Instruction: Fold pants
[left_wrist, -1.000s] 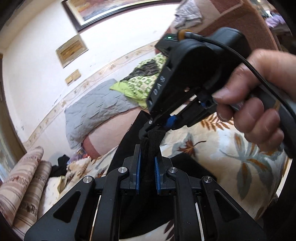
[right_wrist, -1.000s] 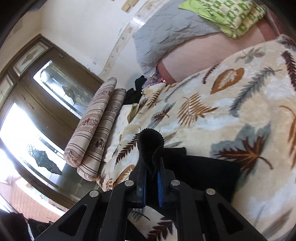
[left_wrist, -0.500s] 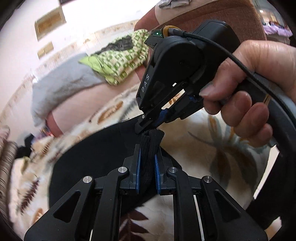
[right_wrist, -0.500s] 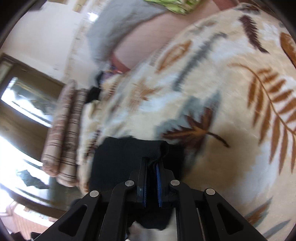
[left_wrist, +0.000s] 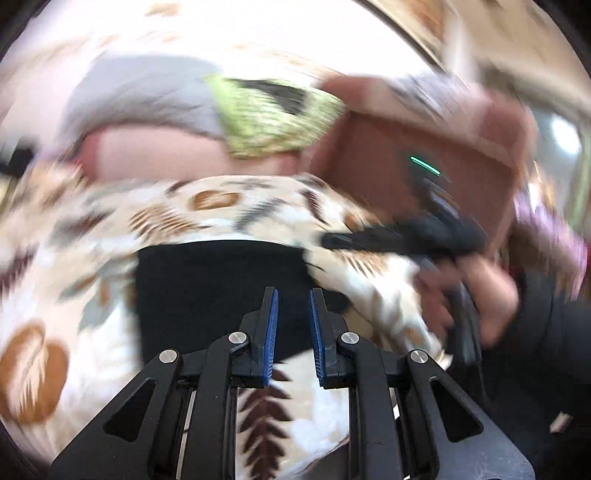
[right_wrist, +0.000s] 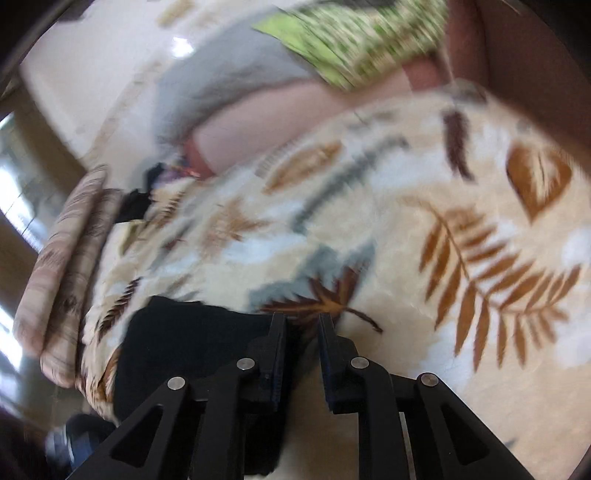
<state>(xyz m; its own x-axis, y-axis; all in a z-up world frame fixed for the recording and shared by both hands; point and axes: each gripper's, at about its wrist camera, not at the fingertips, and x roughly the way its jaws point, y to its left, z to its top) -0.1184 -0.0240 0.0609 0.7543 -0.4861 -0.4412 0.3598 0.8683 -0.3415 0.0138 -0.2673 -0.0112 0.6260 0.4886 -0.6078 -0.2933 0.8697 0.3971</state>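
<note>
- Left wrist view: my left tool (left_wrist: 292, 328) is hovering with its blue pads apart and nothing between them; its jaws have just been opening.
- Black pants (left_wrist: 218, 284) are lying folded flat on the leaf-print blanket (left_wrist: 229, 206) of the bed, just beyond and below the left tool's tips.
- My right hand (left_wrist: 476, 291) is showing at the right edge, blurred, gripping the right tool's handle above the blanket.
- Right wrist view: my right tool (right_wrist: 302, 343) is standing with its jaws parted and no cloth pinched; they have just been opening.
- Pants (right_wrist: 192, 343) are lying under and left of the right tool, near the blanket's (right_wrist: 406, 229) left edge.
- Striped cushions (right_wrist: 62, 273) are resting beside the bed at the left.
- Grey pillow (right_wrist: 221, 81) and green patterned cloth (right_wrist: 354, 40) are sitting at the far end.
</note>
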